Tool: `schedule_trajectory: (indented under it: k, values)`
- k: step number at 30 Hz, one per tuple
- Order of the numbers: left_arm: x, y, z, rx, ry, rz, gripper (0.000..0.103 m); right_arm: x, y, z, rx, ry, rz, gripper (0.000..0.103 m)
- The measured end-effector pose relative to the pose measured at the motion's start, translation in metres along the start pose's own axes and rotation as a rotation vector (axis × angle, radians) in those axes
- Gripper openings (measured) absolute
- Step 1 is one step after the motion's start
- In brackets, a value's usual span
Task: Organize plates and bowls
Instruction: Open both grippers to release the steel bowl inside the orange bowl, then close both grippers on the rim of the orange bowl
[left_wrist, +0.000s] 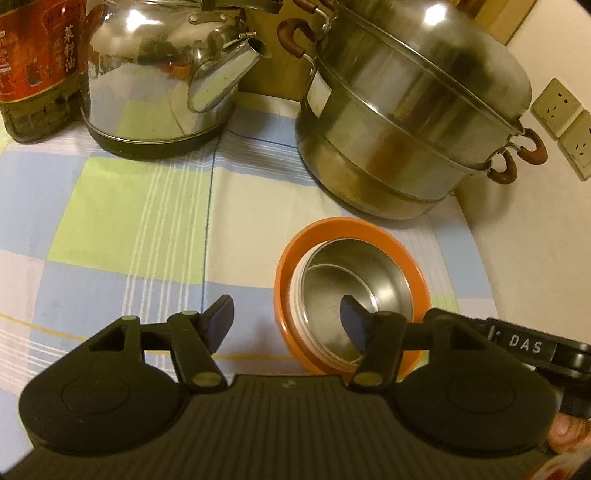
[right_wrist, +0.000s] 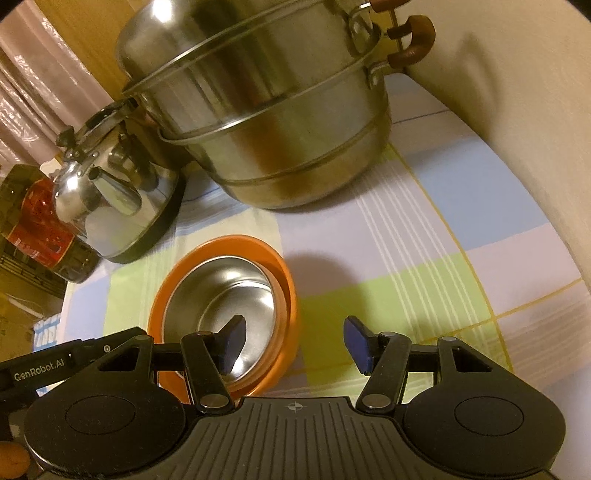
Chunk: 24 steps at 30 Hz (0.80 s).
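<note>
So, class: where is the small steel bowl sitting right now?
The steel bowl sits nested inside the orange bowl on the checked cloth, in front of the steamer pot.

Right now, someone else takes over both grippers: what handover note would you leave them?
Left gripper: open, empty, one finger over the steel bowl.
Right gripper: open, empty, one finger over the same bowl.
Things: the steel bowl sits nested, slightly tilted, inside the orange bowl on the checked cloth, in front of the steamer pot and kettle.
Done: the two bowls are stacked and released.
Left: no other plates or bowls show in either view; check the rest of the table before closing out.
</note>
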<state>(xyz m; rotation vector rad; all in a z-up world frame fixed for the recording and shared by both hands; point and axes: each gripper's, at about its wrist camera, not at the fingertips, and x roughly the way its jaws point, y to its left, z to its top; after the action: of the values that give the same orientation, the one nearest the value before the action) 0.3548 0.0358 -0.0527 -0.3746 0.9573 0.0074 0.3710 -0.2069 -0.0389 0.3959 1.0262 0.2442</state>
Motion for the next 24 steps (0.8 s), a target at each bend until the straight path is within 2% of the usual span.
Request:
schedule_trajectory:
  k: [6,14,24]
  values:
    - [0.013,0.0,0.001,-0.014,0.026,-0.023,0.059,0.011,-0.002,0.001,0.013,0.024,0.021,0.059]
    - [0.029,-0.003,-0.001,-0.02,0.051,-0.038,0.043,0.025,-0.003,0.002,0.035,0.056,0.027,0.059]
    - [0.041,-0.004,-0.002,-0.01,0.062,-0.032,0.036,0.043,-0.003,-0.002,0.061,0.086,0.036,0.059]
